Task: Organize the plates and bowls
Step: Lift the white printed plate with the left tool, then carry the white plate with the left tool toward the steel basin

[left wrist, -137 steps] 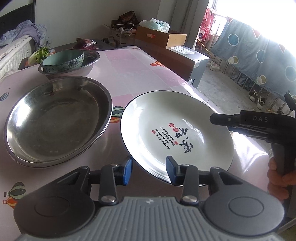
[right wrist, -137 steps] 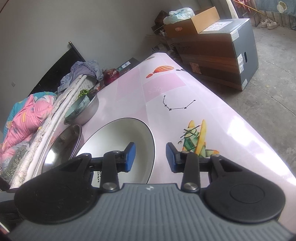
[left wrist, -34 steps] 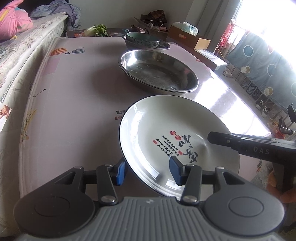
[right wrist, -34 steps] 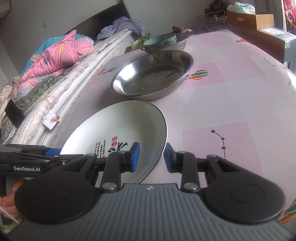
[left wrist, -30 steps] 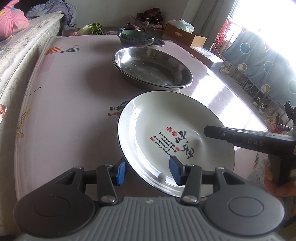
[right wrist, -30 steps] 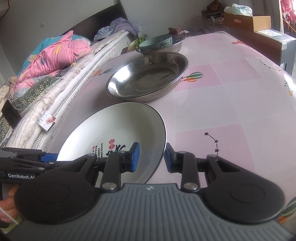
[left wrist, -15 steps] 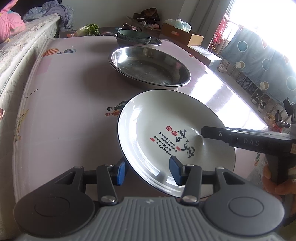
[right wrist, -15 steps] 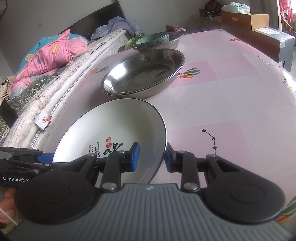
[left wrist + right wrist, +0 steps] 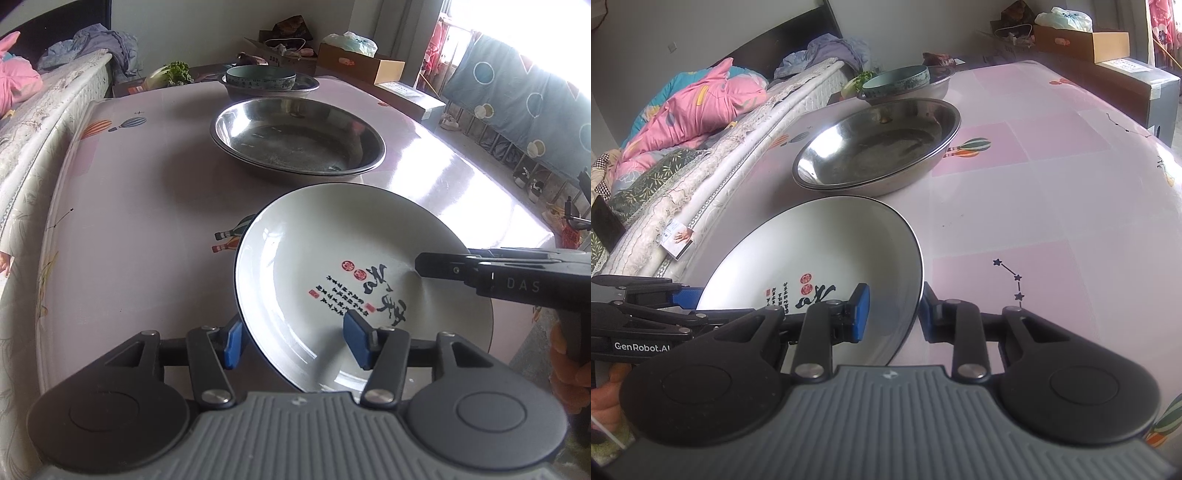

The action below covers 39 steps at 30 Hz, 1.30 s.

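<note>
A white plate (image 9: pixel 332 258) with a dark rim and red and black writing is held tilted above the pink table (image 9: pixel 129 206). My left gripper (image 9: pixel 295 339) is shut on its near rim. My right gripper (image 9: pixel 892 312) is shut on the opposite rim; the plate also shows in the right wrist view (image 9: pixel 827 251). The right gripper shows in the left wrist view as a black arm (image 9: pixel 498 273) over the plate. A wide steel basin (image 9: pixel 295 136) sits just beyond the plate. A teal bowl (image 9: pixel 260 75) rests in a smaller steel basin (image 9: pixel 306 83) at the far end.
A bed with pink bedding (image 9: pixel 698 103) runs along one side of the table. Cardboard boxes (image 9: pixel 358 62) stand behind the table. A leafy vegetable (image 9: pixel 173 72) lies at the far edge. A blue patterned cloth (image 9: pixel 517 99) hangs at the right.
Both grippers have carried the plate nearer the wide steel basin, which now looms larger. Both grips on the plate are unchanged.
</note>
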Each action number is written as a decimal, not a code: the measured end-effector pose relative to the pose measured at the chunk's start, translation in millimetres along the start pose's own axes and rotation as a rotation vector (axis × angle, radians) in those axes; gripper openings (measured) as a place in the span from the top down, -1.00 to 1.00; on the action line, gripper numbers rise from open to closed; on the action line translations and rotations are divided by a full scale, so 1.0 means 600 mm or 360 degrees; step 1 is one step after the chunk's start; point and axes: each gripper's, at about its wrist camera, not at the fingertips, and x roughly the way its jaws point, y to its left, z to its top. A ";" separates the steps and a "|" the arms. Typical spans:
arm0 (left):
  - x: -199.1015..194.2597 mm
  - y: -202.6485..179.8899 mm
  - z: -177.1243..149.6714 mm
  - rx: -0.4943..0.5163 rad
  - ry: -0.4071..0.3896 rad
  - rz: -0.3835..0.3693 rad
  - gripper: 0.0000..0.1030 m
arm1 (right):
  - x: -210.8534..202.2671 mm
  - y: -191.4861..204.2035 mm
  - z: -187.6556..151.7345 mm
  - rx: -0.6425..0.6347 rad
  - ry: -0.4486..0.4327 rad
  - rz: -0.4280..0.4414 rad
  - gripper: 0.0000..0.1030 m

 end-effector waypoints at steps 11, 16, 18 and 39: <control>0.006 -0.006 0.002 0.0023 0.0003 0.0013 -0.29 | 0.000 0.004 -0.001 -0.0055 -0.0011 -0.0028 0.46; 0.008 -0.009 0.001 0.0025 -0.0004 0.0021 -0.34 | 0.000 0.014 -0.006 -0.0096 -0.0026 -0.0052 0.37; 0.008 -0.010 0.001 0.0022 -0.0005 0.0025 -0.35 | 0.001 0.017 -0.007 -0.0116 -0.0032 -0.0066 0.36; 0.003 -0.017 0.002 0.0011 0.0015 0.0059 -0.32 | -0.008 0.029 -0.016 -0.0168 -0.0044 -0.0102 0.33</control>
